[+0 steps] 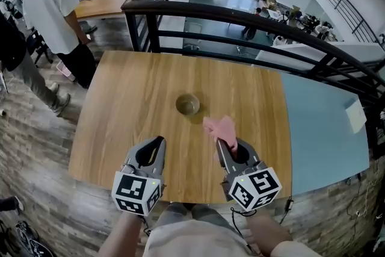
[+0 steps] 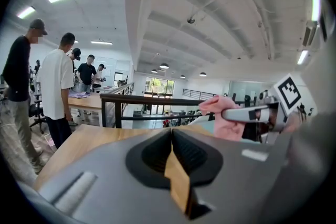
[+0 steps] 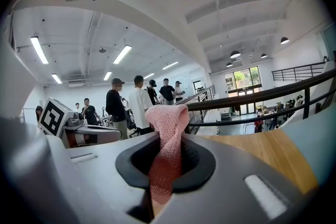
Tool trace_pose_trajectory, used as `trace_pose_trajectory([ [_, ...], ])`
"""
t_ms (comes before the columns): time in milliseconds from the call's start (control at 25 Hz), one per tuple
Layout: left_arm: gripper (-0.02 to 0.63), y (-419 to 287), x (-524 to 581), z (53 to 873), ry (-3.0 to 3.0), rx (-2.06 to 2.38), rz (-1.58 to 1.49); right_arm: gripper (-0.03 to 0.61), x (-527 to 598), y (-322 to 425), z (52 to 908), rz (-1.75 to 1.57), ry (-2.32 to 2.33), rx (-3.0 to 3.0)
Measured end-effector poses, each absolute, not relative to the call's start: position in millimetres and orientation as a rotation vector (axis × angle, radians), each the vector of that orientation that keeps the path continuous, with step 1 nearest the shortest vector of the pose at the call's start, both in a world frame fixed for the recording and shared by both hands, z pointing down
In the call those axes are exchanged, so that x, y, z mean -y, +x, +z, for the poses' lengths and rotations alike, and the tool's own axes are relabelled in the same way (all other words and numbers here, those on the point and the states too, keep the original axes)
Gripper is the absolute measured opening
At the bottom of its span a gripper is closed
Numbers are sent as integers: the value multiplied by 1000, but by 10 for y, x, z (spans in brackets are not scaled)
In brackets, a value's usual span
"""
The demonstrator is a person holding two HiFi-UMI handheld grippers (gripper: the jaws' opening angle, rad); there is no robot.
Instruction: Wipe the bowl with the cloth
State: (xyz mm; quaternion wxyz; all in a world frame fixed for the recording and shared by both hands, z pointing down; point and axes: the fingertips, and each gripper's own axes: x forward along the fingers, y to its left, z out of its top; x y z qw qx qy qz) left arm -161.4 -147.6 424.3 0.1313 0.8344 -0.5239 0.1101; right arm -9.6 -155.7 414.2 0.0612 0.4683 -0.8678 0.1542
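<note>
Head view: the bowl [image 1: 187,105] sits mouth-up on the surface [image 1: 120,111], ahead of your left tool [image 1: 160,141] and right tool [image 1: 224,144], apart from both. Left gripper view: your left tool is closed and empty. Right gripper view: your right tool clamps the pink cloth [image 3: 167,128], which runs lengthwise along the jaws, its free end bunched upward.

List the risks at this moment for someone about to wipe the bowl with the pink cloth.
1. The bowl stands free on the table. The left gripper is shut, empty and apart from it, so a wipe may well shove or tip the bowl.
2. Only a short bunch of cloth sticks out of the right gripper, so its hard jaws might strike the rim instead.
</note>
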Motion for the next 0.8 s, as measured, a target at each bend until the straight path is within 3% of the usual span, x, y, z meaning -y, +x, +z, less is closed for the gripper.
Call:
trace_pose_trajectory([
  [440, 33, -1338, 2119, 4505, 2405, 1465, 394, 26, 2194, -52, 4380, 470, 1357, 2625],
  [800, 62, -1404, 2995, 5244, 2333, 1383, 457, 26, 2978, -240, 4957, 514, 1322, 2601],
])
